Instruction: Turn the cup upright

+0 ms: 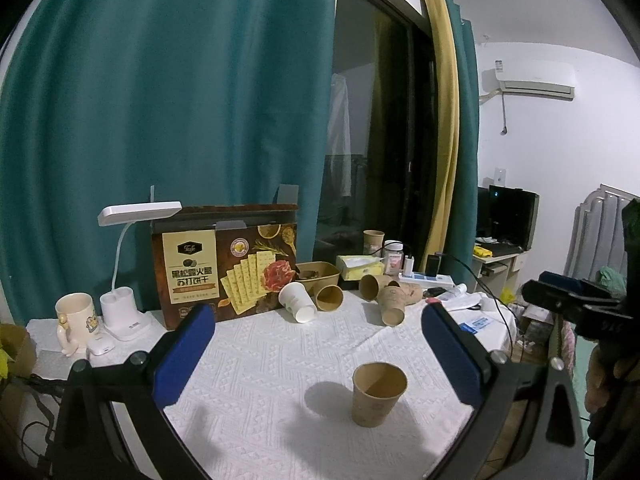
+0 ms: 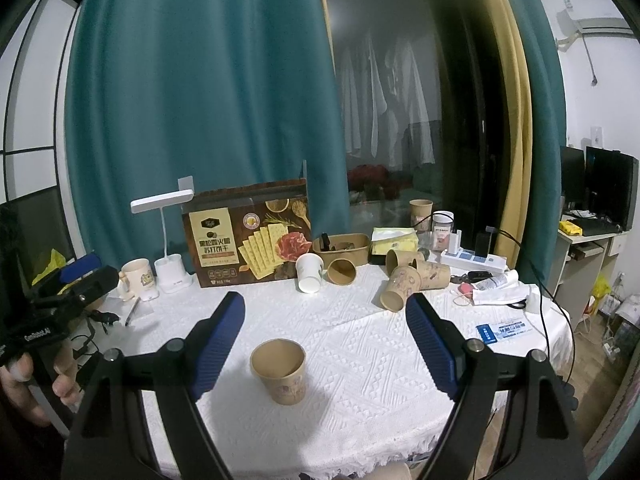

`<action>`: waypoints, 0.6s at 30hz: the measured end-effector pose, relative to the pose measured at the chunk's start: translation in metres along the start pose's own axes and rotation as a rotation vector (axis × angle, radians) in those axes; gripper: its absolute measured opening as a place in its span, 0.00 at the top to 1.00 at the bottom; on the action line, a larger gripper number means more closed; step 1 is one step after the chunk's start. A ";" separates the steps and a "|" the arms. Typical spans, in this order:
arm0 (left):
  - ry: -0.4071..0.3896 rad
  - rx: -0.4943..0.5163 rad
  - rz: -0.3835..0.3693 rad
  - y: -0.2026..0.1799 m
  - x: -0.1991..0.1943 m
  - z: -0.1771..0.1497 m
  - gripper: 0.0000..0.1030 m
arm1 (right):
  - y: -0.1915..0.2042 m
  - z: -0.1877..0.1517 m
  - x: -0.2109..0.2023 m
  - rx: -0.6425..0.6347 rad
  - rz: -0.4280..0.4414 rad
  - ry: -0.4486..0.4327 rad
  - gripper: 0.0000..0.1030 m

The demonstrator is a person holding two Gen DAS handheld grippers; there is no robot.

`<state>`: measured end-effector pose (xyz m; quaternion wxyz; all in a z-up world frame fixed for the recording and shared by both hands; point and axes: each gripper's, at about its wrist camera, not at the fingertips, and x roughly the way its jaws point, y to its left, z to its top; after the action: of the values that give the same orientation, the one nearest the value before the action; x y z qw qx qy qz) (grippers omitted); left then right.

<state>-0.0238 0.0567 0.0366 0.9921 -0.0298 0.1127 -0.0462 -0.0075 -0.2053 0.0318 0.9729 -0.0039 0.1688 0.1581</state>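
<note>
The brown paper cup (image 2: pixel 279 372) stands mouth-up on the white tablecloth (image 2: pixel 352 344), near the front of the table and apart from everything else, so the flip looks done. The right gripper (image 2: pixel 325 346) has its blue pads spread wide with nothing between them; the left gripper (image 1: pixel 318 356) is likewise spread and empty. The cup looks light, so I'd guess the main risk is a stray finger clipping its rim and tipping it over again, or snagging the textured cloth and dragging it. Behind, a cluster of toppled paper cups (image 2: pixel 404 280) and the cracker box (image 2: pixel 248 236) crowd the back edge. The open cloth around the upright cup gives room; the table's front edge is close.
</note>
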 end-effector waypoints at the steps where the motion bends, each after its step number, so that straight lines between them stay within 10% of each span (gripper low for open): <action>1: 0.000 -0.003 -0.004 -0.001 0.000 0.000 0.00 | 0.001 -0.002 0.000 0.000 -0.001 0.001 0.22; 18: -0.002 0.002 -0.011 -0.007 -0.001 0.000 0.00 | 0.002 -0.004 0.000 0.002 -0.001 0.004 0.21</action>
<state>-0.0253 0.0501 0.0369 0.9920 -0.0296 0.1117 -0.0516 -0.0090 -0.2034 0.0281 0.9726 -0.0032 0.1709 0.1573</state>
